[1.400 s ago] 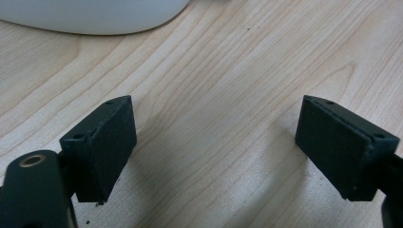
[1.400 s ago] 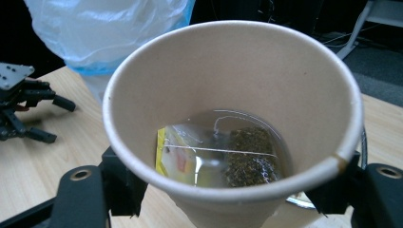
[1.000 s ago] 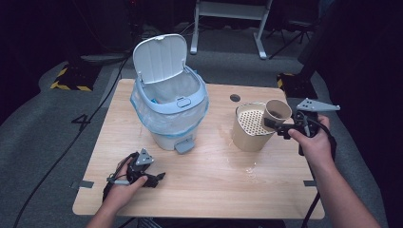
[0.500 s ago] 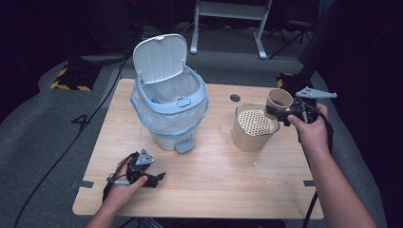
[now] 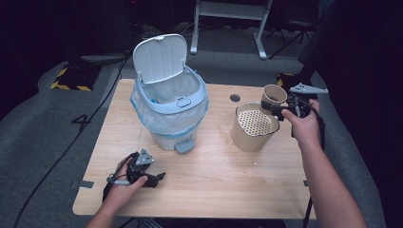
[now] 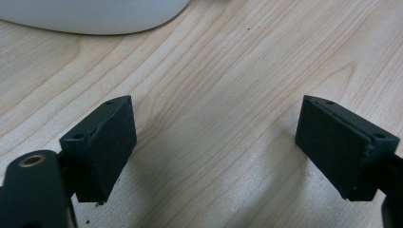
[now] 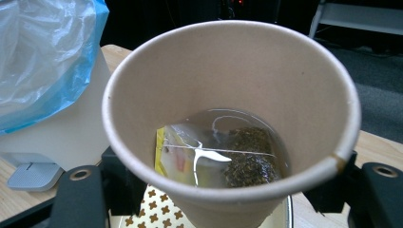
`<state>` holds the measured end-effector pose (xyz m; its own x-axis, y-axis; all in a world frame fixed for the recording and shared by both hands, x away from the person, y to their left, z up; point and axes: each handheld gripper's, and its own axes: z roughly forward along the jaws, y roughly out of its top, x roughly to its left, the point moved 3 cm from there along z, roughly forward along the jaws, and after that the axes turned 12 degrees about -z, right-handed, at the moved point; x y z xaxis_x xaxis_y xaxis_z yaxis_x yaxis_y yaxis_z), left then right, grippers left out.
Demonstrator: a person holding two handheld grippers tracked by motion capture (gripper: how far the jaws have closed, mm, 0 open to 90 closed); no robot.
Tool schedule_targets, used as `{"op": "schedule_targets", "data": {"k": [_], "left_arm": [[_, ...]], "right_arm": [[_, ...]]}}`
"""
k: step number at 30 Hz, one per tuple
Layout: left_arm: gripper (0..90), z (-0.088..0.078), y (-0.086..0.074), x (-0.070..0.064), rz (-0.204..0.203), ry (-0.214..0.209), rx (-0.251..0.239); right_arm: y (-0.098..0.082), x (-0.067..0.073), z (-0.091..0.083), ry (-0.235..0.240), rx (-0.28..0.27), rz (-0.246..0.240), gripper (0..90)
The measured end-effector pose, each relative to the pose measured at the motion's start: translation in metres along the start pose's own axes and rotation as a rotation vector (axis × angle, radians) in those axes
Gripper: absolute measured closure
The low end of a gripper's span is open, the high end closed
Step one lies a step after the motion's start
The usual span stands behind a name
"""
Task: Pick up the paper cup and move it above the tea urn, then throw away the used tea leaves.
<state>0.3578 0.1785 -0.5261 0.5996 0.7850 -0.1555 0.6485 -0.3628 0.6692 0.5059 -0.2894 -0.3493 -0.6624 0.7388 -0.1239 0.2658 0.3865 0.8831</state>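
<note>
My right gripper pinches the paper cup, used tea bag and liquid inside, above the strainer bucket; draining step; next, tip it slowly over the perforated lid. Left gripper rests spread and empty on the table. Cup has shifted leftward over the bucket since a second ago.

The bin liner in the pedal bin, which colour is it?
The bin liner is translucent light blue; it shows best in the high view.
</note>
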Motion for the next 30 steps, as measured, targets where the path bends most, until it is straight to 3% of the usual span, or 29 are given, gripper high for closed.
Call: {"op": "schedule_targets", "data": {"k": [2, 4, 9, 14, 27, 30], "left_arm": [[13.9, 0.0, 0.0, 0.0, 0.0, 0.0, 0.0], [13.8, 0.0, 0.0, 0.0, 0.0, 0.0, 0.0], [13.9, 0.0, 0.0, 0.0, 0.0, 0.0, 0.0], [13.9, 0.0, -0.0003, -0.0003, -0.004, -0.001, -0.001], [13.9, -0.0002, -0.0005, -0.0004, -0.006, -0.001, -0.001], [13.9, -0.0001, -0.0005, -0.0004, -0.006, -0.001, -0.001]], "right_arm": [[-0.001, 0.0016, 0.0013, 0.003, -0.001, 0.006, 29.7], [-0.0009, 0.0034, 0.0019, -0.011, 0.004, -0.021, 29.8], [0.0025, 0.007, 0.0, -0.073, 0.059, -0.169, 30.8], [0.0051, 0.0068, -0.0024, -0.179, 0.138, -0.384, 31.6], [0.0019, 0.0064, -0.0072, -0.382, 0.371, -0.926, 32.0], [0.0023, 0.0105, -0.0059, -0.441, 0.427, -1.087, 32.1]]}}
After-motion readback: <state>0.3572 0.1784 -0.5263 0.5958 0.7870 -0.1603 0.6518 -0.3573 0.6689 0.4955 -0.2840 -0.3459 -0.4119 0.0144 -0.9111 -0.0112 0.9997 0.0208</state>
